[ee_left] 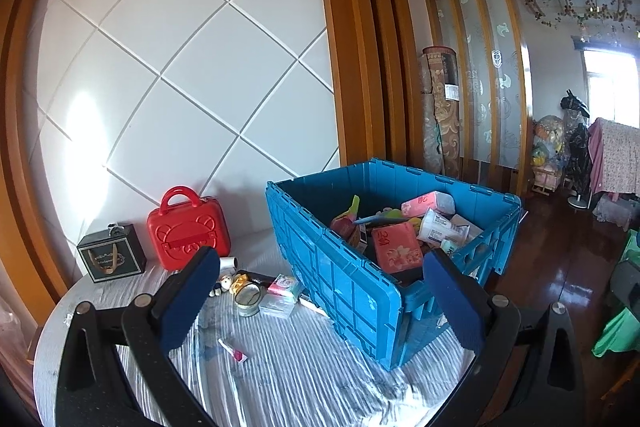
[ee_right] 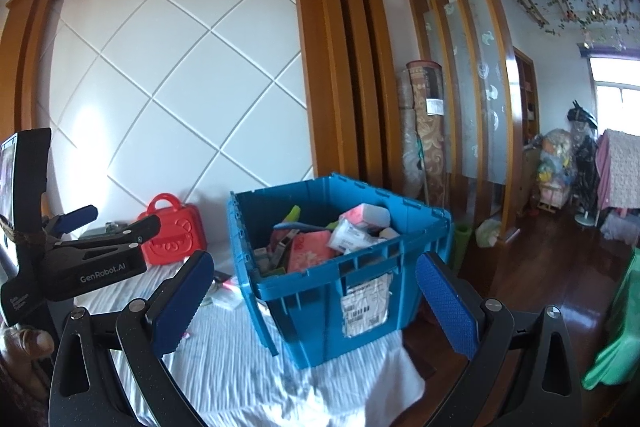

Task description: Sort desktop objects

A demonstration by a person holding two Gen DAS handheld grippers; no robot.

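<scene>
A blue plastic crate (ee_left: pixel 352 291) stands on the white-covered table, filled with several items such as a pink tissue pack (ee_left: pixel 396 247) and a white bottle (ee_left: pixel 438 227); it also shows in the right wrist view (ee_right: pixel 320 311). Small items lie left of it: a round tin (ee_left: pixel 248 297), a tissue packet (ee_left: pixel 285 287), small figurines (ee_left: pixel 232 282) and a small tube (ee_left: pixel 234 351). My left gripper (ee_left: pixel 320 301) is open and empty, held above the table before the crate. My right gripper (ee_right: pixel 314 303) is open and empty, facing the crate. The left gripper (ee_right: pixel 86 227) shows at the left of the right wrist view.
A red toy suitcase (ee_left: pixel 188 237) and a black gift box (ee_left: pixel 112 259) stand against the white panelled wall. The table (ee_left: pixel 304 379) edge drops to a dark wood floor (ee_left: pixel 560 267) on the right. Rolled carpets (ee_left: pixel 438 115) lean by a wooden screen.
</scene>
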